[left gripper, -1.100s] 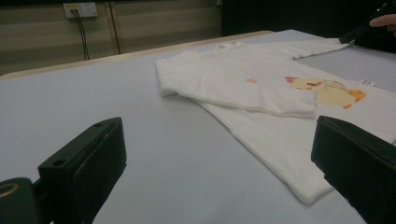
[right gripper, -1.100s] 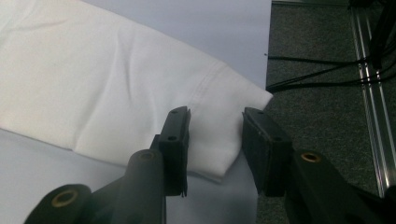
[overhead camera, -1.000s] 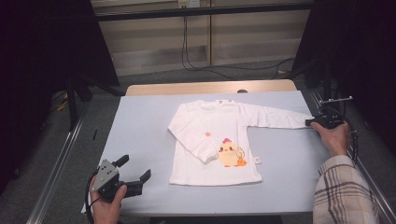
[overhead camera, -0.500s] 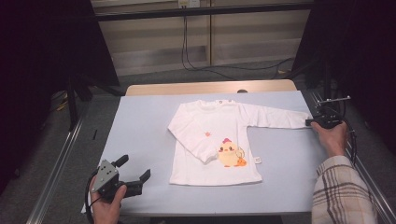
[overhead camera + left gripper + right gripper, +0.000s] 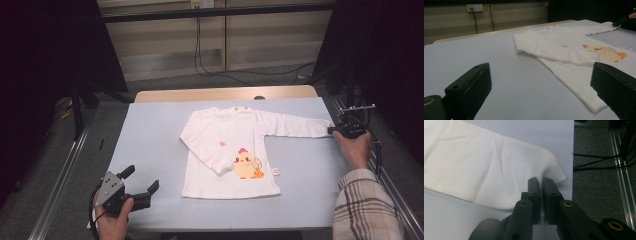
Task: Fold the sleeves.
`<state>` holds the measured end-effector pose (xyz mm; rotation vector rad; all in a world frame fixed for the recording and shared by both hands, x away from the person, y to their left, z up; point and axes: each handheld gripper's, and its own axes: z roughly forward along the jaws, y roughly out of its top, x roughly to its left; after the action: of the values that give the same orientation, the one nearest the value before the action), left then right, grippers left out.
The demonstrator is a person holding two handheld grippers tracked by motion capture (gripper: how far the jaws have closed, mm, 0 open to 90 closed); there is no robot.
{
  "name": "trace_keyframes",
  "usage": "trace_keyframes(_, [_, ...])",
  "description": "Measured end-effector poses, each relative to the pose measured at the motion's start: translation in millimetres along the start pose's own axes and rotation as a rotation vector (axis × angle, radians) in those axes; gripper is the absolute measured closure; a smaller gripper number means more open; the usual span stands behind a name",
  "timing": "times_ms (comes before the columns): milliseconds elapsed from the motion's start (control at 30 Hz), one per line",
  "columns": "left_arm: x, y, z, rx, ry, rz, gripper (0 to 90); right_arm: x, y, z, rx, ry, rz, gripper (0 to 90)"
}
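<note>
White long-sleeved child's shirt with a yellow chick print [image 5: 230,150] lies flat at centre of the pale blue surface [image 5: 150,145], one sleeve stretched right. Right gripper [image 5: 334,130] at the right edge: fingers [image 5: 534,192] just closed, pinching the sleeve cuff [image 5: 549,167]. Left gripper [image 5: 141,181] near-left, fingers wide apart, holding nothing.
</note>
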<state>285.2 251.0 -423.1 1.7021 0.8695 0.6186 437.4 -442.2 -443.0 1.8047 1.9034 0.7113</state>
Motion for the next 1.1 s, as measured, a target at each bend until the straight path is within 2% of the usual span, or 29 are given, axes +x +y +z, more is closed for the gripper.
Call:
trace_keyframes(233, [-0.7, 0.9, -2.2, -0.027, 0.005, -0.012, 3.5, 3.3, 3.1, -9.7, -0.055, 0.006, -0.016, 86.0])
trace_keyframes(467, [-0.6, 0.5, -0.4, -0.016, 0.011, -0.020, 3.8, 7.5, -2.0, -12.0, -0.116, 0.046, -0.038, 86.0])
trace_keyframes(567, [-0.4, 0.4, 0.1, -0.014, 0.023, -0.025, 3.9, 10.1, -0.6, -15.4, -0.136, 0.058, -0.043, 86.0])
trace_keyframes(800, [0.0, 0.1, 0.8, -0.017, 0.024, -0.048, 3.9, 19.1, 4.2, -26.4, -0.185, 0.082, -0.083, 86.0])
trace_keyframes(833, [0.2, 0.2, 0.4, -0.016, 0.022, -0.042, 3.9, 20.4, 4.2, -27.5, -0.187, 0.083, -0.083, 86.0])
trace_keyframes(933, [0.1, 0.4, -0.7, -0.015, 0.025, -0.039, 3.9, 23.0, 4.6, -32.9, -0.212, 0.113, -0.089, 85.9])
trace_keyframes(1000, [0.1, 0.5, -1.4, -0.020, 0.041, -0.031, 3.9, 26.7, 5.6, -36.0, -0.223, 0.131, -0.106, 85.9])
trace_keyframes(1033, [0.5, 0.2, -1.2, -0.022, 0.035, -0.046, 3.9, 28.3, 6.0, -37.2, -0.227, 0.132, -0.109, 85.8])
trace_keyframes(1100, [0.8, 0.0, -1.0, -0.020, 0.032, -0.047, 3.9, 32.9, 7.1, -39.8, -0.237, 0.149, -0.121, 85.9])
